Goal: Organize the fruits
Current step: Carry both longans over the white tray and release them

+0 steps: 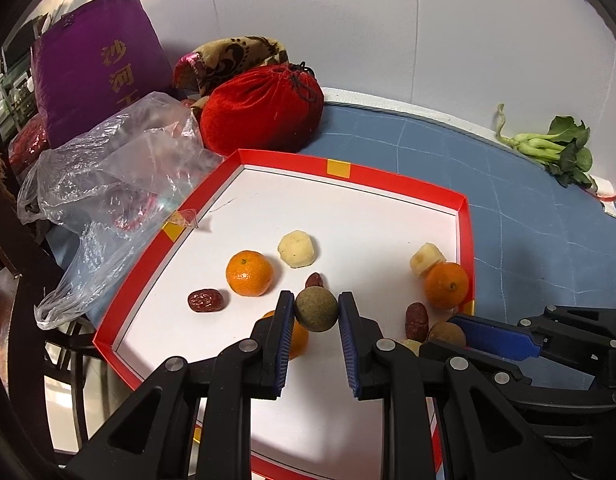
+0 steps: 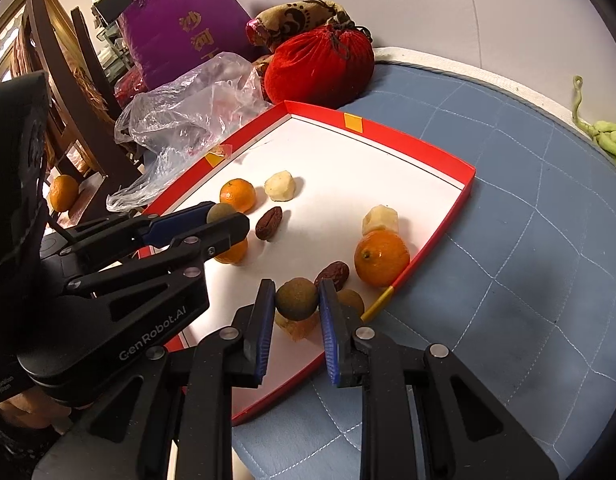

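Each gripper holds one round brown fruit: the left gripper (image 1: 316, 307) pinches one longan (image 1: 316, 309), the right gripper (image 2: 296, 297) another longan (image 2: 298, 299). Both fruits hang over the red tray (image 1: 403, 182), beyond them three oranges (image 1: 249, 273), three dates (image 1: 205, 301).

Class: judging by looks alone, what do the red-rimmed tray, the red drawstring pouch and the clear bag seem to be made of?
Tray: probably cardboard, with thin folded walls and a matte white floor.
Pouch: looks like velvet, with a soft, fuzzy sheen and a gathered neck.
Bag: thin plastic film, see-through, crinkled, with glossy highlights.
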Tool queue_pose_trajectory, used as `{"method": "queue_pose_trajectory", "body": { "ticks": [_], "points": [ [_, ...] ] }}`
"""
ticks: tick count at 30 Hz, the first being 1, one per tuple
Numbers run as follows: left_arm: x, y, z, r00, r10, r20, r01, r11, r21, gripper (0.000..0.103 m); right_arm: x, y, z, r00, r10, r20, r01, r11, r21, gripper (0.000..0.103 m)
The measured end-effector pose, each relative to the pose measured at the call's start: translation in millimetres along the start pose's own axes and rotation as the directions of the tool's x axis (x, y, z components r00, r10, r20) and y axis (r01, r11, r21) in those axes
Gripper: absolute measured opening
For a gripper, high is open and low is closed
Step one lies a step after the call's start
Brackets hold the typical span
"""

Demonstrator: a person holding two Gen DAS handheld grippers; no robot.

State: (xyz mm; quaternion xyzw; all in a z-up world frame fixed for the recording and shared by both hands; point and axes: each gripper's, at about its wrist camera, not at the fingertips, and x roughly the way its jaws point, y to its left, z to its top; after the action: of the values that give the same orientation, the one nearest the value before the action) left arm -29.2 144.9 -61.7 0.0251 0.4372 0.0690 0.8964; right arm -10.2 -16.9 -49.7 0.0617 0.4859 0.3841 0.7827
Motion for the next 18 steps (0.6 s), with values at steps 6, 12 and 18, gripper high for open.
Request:
{"method": "queue_pose_trajectory", "body": {
  "ticks": [6, 12, 18],
  "points": [
    [1.5, 0.6, -1.3, 0.999, 0.041, -0.005, -0.041, 0.999, 0.013, 0.023, 6.1, 1.5, -1.9, 1.0, -0.011, -0.009, 0.011, 1.0, -0.004, 0.02],
    [4.9, 3.5, -1.5, 0.998, 0.064, -0.011, -0.064, 0.998, 0.023, 0.023, 10.2, 4.7, -2.1, 0.999, -0.033, -0.005, 0.033, 0.999, -0.022, 0.02],
    [6.7, 4.8, -2.4, 0.997, 0.075, -0.017, -0.075, 0.997, 0.028, 0.023, 11.7, 4.7, -2.1, 0.999, -0.032, 0.003, 0.032, 0.999, -0.019, 0.02]
  ]
}}
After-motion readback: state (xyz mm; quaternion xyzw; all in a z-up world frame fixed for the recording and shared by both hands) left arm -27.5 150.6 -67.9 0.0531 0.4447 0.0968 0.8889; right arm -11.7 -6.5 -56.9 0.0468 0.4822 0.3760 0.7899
